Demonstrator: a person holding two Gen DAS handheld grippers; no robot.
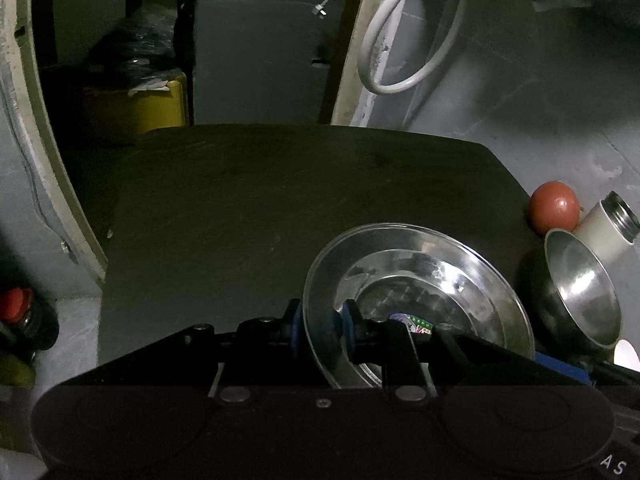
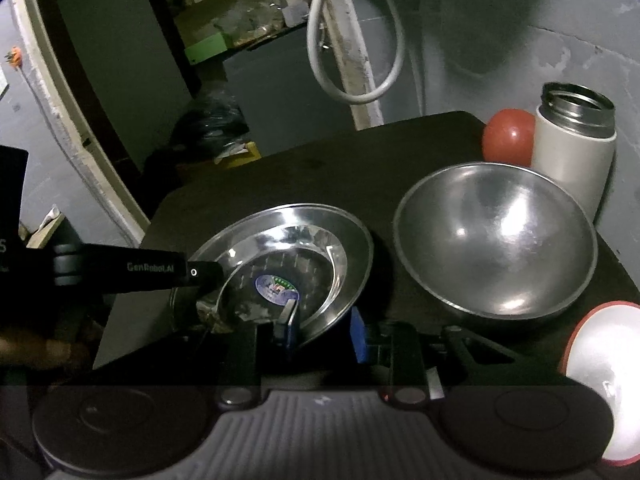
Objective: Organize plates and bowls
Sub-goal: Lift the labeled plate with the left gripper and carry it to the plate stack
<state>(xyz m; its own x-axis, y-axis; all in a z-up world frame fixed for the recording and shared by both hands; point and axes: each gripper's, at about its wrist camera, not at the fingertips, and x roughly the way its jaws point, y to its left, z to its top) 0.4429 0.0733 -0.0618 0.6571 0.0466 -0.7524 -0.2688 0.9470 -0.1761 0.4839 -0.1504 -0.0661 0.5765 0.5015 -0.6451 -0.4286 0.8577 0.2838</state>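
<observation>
A shiny steel plate (image 1: 460, 276) with a round sticker in its middle lies on the dark table (image 1: 260, 208). My left gripper (image 1: 322, 322) is shut on the plate's left rim, one blue pad on each side of the flange. In the right wrist view the plate (image 2: 320, 232) sits just ahead. My right gripper (image 2: 322, 328) clamps its near rim, with one finger inside the dish and one outside. The left gripper (image 2: 200, 276) comes in from the left edge of that view. A large steel bowl (image 2: 496, 240) rests empty to the right of the plate.
A red ball (image 2: 508, 136) and an open white flask (image 2: 572, 144) stand behind the bowl at the table's right edge. A bright lamp with a red rim (image 2: 604, 360) is at the near right. A white hose loop (image 1: 400, 40) hangs on the grey wall behind.
</observation>
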